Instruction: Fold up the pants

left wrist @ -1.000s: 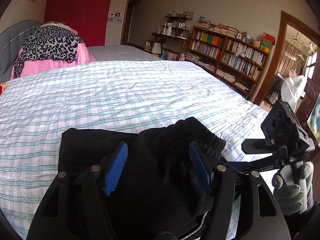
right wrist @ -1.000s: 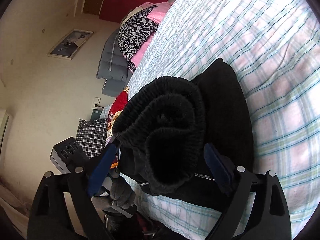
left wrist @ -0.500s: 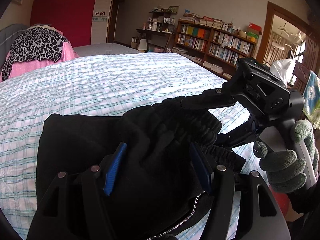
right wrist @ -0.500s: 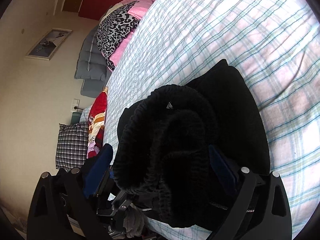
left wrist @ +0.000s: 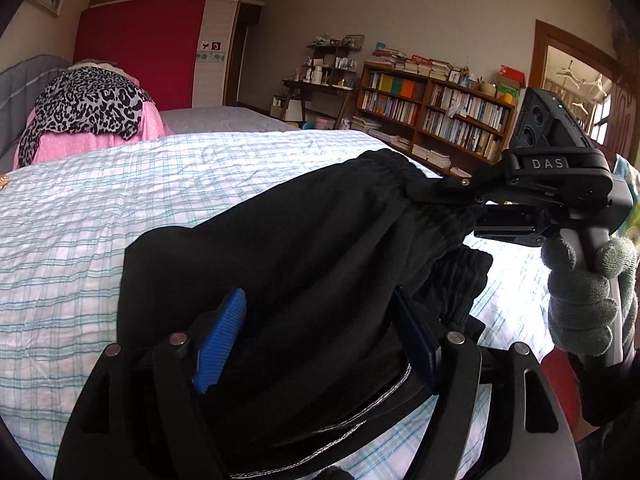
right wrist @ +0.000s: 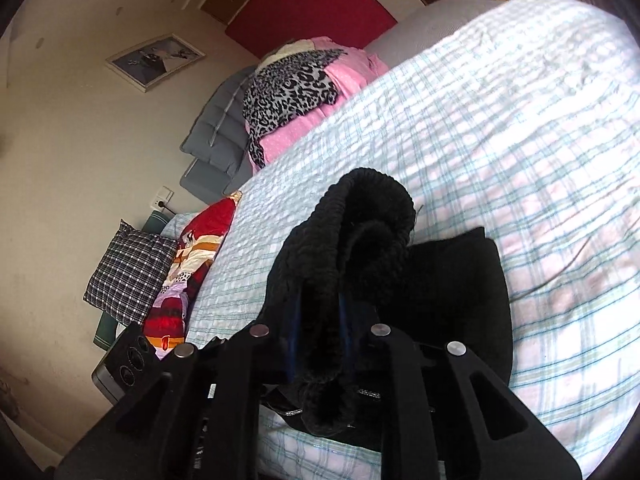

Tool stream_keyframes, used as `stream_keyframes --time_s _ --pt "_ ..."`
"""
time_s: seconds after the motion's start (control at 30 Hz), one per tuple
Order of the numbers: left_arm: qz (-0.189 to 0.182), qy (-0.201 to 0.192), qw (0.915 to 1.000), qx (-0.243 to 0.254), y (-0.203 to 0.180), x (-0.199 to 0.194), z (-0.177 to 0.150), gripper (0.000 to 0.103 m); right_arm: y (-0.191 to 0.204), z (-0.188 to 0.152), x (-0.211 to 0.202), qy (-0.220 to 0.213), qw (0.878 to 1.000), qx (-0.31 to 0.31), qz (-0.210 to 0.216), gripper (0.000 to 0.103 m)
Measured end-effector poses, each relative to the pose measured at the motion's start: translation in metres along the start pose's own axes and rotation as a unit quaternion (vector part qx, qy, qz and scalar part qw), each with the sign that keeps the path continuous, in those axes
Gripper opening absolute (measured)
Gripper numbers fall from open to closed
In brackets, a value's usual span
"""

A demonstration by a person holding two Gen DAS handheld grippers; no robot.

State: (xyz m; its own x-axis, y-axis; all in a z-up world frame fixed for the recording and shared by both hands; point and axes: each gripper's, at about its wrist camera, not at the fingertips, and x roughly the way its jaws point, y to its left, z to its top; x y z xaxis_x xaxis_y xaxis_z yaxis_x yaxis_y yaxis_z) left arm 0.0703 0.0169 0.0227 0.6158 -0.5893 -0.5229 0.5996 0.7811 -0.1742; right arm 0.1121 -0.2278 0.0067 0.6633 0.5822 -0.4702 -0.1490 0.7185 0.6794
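Black pants lie partly folded on a bed with a plaid sheet. My left gripper is open, its blue pads on either side of a thick fold of the pants. My right gripper is shut on the ribbed waistband and holds it lifted off the bed. In the left wrist view the right gripper pinches the waistband at the right, held by a gloved hand.
A pink and leopard-print pile lies at the head of the bed. A bookshelf and a doorway stand to the right. A checked cushion and a red patterned bundle lie beside the bed.
My right gripper has closed on the waistband and lifted it. The fabric now stretches up between the two grippers. The left gripper stays open around the fold.
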Motion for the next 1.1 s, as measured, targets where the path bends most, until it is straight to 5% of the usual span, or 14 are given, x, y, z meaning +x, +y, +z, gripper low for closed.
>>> stream_keyframes --time_s 0.17,0.43,0.57,0.7,0.87,1.0,1.03,1.1 --pt "0.023 -0.021 0.9994 -0.012 0.020 -0.019 0.000 0.081 0.001 0.005 -0.025 -0.019 0.999 -0.028 -0.019 0.013" --pt "0.058 0.022 0.9979 -0.019 0.040 -0.014 -0.028 0.081 -0.066 -0.043 0.000 0.052 0.996 0.064 -0.018 0.014" --pt "0.070 0.029 0.9971 0.004 0.039 -0.015 -0.043 0.081 -0.075 -0.058 -0.010 0.049 0.995 0.091 0.003 0.017" --pt "0.079 0.031 0.9964 0.001 0.042 -0.011 -0.050 0.082 -0.084 -0.061 -0.002 0.057 0.991 0.123 0.004 0.061" --pt "0.077 0.026 0.9967 -0.006 0.040 -0.012 -0.050 0.082 -0.072 -0.057 0.005 0.072 0.991 0.112 0.003 0.081" --pt "0.076 0.025 0.9968 -0.007 0.039 -0.012 -0.050 0.082 -0.059 -0.054 0.019 0.090 0.992 0.089 -0.029 0.078" --pt "0.076 0.024 0.9968 -0.007 0.039 -0.013 -0.050 0.082 -0.057 -0.055 0.022 0.092 0.992 0.084 -0.032 0.072" --pt "0.073 0.023 0.9970 -0.011 0.037 -0.014 -0.049 0.082 -0.055 -0.056 0.028 0.096 0.992 0.079 -0.039 0.040"
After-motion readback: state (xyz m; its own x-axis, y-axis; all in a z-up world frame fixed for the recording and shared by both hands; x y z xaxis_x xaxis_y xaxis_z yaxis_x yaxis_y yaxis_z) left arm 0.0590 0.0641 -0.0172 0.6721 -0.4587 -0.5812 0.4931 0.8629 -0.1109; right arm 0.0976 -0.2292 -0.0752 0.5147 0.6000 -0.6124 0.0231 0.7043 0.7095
